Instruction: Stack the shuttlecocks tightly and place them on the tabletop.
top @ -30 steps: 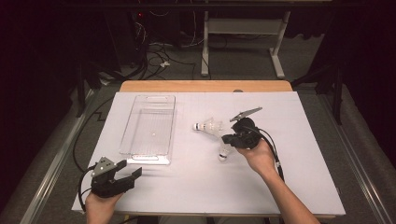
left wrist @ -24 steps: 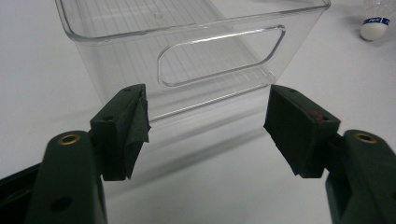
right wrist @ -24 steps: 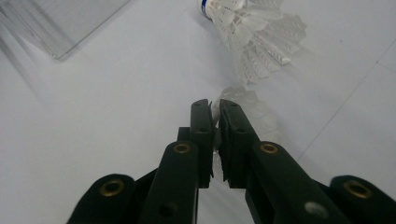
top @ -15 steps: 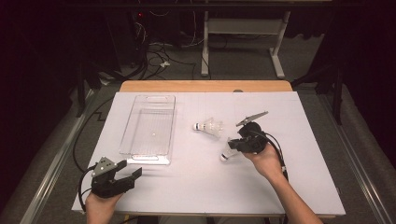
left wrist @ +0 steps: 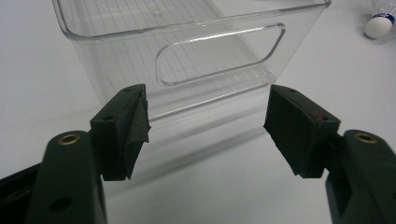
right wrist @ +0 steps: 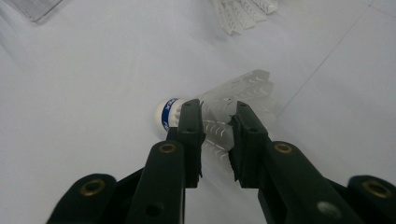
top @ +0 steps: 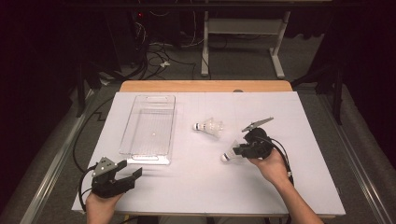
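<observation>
We see the right gripper [right wrist: 216, 135] clamped on the plastic skirt of a white shuttlecock [right wrist: 219, 112], right of the clear plastic bin [top: 148, 128] on the white table [top: 196, 186]. A second shuttlecock [top: 209, 126] lies between bin and gripper. The left gripper [left wrist: 205, 128] hangs with jaws apart before the bin's near end.

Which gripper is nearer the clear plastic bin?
Left. The left gripper sits open just off the clear plastic bin's near end; the right gripper is across the table, gripping a white shuttlecock.
</observation>
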The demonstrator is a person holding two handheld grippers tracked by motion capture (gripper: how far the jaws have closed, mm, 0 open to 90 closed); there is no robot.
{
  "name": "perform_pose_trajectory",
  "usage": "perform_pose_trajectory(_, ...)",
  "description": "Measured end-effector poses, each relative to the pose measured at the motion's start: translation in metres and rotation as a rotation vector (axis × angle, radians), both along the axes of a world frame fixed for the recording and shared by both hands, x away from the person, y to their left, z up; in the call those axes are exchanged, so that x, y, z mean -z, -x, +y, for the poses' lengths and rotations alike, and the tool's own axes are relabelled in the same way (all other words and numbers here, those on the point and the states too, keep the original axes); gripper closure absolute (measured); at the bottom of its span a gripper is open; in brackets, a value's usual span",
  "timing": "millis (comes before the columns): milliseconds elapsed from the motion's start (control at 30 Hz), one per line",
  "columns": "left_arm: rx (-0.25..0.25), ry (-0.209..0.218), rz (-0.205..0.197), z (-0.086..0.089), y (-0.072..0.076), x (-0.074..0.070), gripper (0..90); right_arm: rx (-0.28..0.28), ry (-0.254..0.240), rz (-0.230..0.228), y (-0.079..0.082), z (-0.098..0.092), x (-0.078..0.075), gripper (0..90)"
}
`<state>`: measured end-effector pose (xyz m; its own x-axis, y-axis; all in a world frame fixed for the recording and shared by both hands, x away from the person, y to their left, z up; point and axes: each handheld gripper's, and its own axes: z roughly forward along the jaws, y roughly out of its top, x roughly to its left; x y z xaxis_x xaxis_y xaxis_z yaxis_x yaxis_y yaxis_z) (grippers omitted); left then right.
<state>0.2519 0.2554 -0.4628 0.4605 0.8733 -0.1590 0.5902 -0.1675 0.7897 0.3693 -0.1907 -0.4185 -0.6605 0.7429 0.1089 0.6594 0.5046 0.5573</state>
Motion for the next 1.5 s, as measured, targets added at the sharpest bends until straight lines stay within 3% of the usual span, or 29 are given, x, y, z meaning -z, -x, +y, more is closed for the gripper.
perform_pose_trajectory(567, -0.002, 0.000, 0.001, 0.000, 0.000, 0.000, 31.5, -0.001, 0.004, 0.039, 0.006, -0.008, 0.015, 72.4)
perform_pose_trajectory(800, -0.003, 0.000, 0.001, 0.000, 0.000, 0.000, 31.5, -0.031, 0.014, 0.057, 0.009, -0.009, 0.019, 82.1)
perform_pose_trajectory(1033, -0.004, 0.000, 0.001, 0.000, 0.000, 0.000, 31.5, -0.055, 0.026, 0.048, 0.011, -0.007, 0.021, 89.5)
perform_pose_trajectory(1500, -0.004, 0.000, 0.003, 0.001, 0.000, 0.000, 31.6, -0.088, 0.006, -0.017, 0.013, 0.000, 0.015, 90.0)
